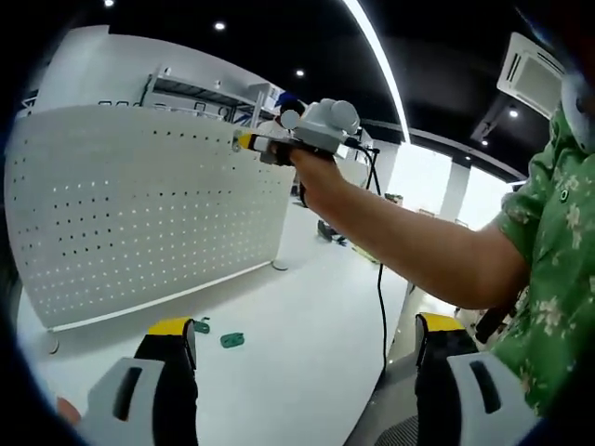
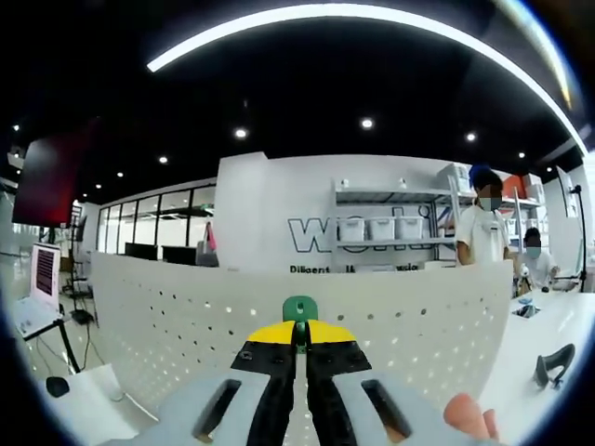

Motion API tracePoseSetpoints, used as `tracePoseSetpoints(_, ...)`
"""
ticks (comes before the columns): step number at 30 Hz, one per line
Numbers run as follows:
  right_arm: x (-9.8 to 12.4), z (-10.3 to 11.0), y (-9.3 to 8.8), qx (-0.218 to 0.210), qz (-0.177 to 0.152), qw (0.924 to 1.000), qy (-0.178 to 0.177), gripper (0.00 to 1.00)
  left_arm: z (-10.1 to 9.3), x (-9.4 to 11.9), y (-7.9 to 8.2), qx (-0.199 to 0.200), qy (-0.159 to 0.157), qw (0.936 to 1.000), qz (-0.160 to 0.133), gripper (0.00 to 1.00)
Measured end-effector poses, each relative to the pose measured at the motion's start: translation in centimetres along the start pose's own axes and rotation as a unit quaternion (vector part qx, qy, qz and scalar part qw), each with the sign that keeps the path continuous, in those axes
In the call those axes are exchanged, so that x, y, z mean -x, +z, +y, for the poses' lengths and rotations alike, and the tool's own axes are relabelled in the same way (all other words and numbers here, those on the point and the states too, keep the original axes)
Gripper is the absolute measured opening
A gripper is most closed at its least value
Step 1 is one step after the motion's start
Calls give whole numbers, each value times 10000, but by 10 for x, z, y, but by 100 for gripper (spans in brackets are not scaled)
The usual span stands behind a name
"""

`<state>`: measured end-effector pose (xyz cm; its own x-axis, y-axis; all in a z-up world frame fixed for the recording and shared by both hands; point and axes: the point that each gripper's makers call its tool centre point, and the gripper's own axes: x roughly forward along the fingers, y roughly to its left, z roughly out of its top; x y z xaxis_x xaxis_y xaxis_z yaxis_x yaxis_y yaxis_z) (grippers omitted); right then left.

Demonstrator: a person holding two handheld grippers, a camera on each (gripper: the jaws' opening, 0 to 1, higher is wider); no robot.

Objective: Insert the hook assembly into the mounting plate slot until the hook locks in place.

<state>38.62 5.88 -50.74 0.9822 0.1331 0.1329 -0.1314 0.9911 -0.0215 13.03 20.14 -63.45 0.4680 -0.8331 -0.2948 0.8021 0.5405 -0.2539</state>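
The white perforated mounting plate [image 1: 139, 214] stands upright on the white table [image 1: 307, 362]. A person's hand holds my right gripper [image 1: 249, 142] at the plate's top right edge. In the right gripper view that gripper [image 2: 299, 339] is shut on a green hook assembly [image 2: 299, 308], whose rounded top sticks out above the yellow tips, right in front of the plate [image 2: 177, 316]. My left gripper [image 1: 305, 325] hangs over the table, jaws wide apart with nothing between them. Two more green hooks [image 1: 232, 340] [image 1: 200, 325] lie on the table near the plate's foot.
A black cable [image 1: 380, 279] hangs from the right gripper down to the table. A black tool [image 2: 553, 364] lies on the table at the right. People stand by shelves [image 2: 381, 228] behind the plate. A laptop on a stand [image 2: 42, 279] is at the far left.
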Motion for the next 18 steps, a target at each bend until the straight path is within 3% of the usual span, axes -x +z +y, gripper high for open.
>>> tracePoseSetpoints(18,-11,-5,-10,-103,14,9999,-91,1,7,-2,-1,27,24,10000,33,100)
